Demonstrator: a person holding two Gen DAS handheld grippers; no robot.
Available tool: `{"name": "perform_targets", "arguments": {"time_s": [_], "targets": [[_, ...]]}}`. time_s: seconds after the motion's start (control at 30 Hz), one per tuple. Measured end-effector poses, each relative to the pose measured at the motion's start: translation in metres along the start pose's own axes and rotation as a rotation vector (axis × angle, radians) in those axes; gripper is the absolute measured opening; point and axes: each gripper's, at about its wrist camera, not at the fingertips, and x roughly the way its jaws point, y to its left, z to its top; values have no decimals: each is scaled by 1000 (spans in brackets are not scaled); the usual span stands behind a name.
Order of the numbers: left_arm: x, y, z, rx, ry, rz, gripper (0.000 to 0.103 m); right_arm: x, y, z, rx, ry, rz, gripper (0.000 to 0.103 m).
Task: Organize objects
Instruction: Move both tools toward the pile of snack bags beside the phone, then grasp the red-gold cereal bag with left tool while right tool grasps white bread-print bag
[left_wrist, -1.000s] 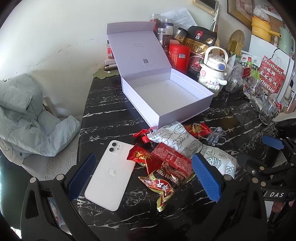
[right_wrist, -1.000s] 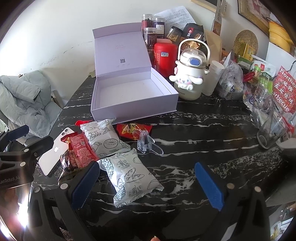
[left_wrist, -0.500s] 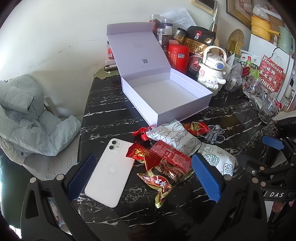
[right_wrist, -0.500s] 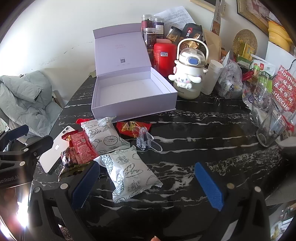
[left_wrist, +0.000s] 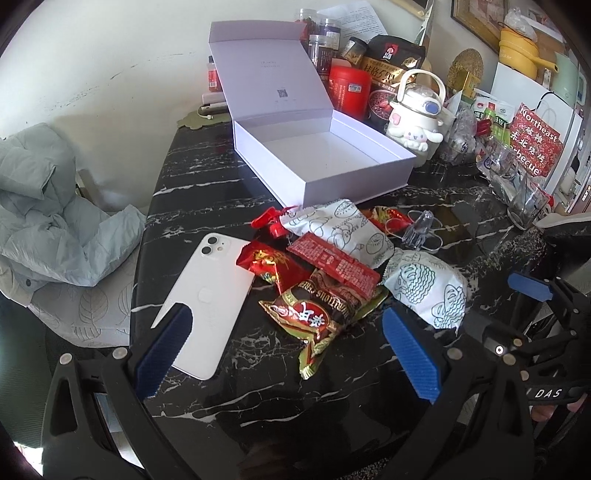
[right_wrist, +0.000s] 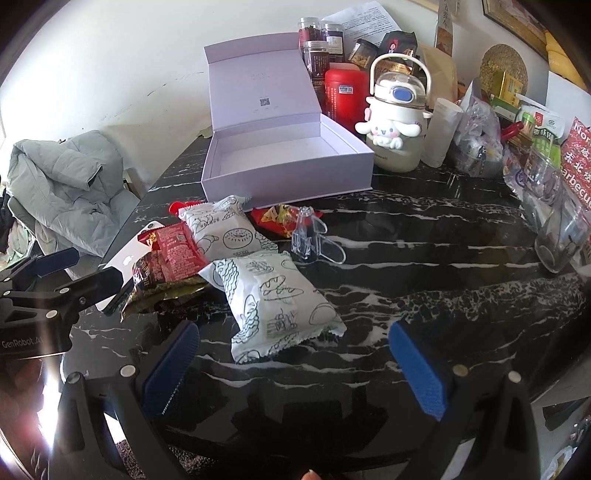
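Between my two grippers on the black marble table (left_wrist: 207, 177) lies the clutter I am sorting. My left gripper (left_wrist: 284, 347) is spread wide and grasps nothing; its left blue pad covers the near corner of a white iPhone (left_wrist: 207, 295), which lies face down at about 10 o'clock in the left wrist view. At 12 o'clock from that gripper a dark snack packet (left_wrist: 314, 314) lies under a red wrapper with white print (left_wrist: 334, 264), and a smaller red and gold sachet (left_wrist: 269, 264) touches the phone's edge.

My right gripper (right_wrist: 295, 354) is likewise released, both pads apart, holding nothing. A white bread packet with line drawings (right_wrist: 273, 299) lies at 12 o'clock just beyond its pads. A second white bread packet (right_wrist: 225, 229) lies farther at 11 o'clock, touching the first. A clear plastic clip (right_wrist: 310, 240) stands at 12 o'clock behind them, beside a red candy wrapper (right_wrist: 273, 218).

Farther still sits the lilac gift box (right_wrist: 284, 166), lid upright and interior bare. At 1 o'clock a Cinnamoroll bottle (right_wrist: 395, 129) stands beside it, with a red canister (right_wrist: 343, 96) behind. A grey puffer jacket (right_wrist: 62, 177) is heaped on a chair at 9 o'clock
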Motion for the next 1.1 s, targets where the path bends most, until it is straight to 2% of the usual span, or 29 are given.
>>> {"name": "perform_targets", "arguments": {"time_s": [0.27,0.53,0.83,1.03,1.1], "targets": [[15,2,-15,-24,34,-42,103,19,-5,-14,8,17,64,103],[30,-2,-11,-17,35,-92,103,33,-10,-13,-10,10,78,103],[32,-7,-1,75,-27,-104,103,42,-1,-3,-107,-21,86,103],[45,-12,3,124,9,-143,103,52,-1,5,-117,-11,97,103],[49,-14,3,141,26,-181,103,57,-2,6,-118,-4,104,103]]}}
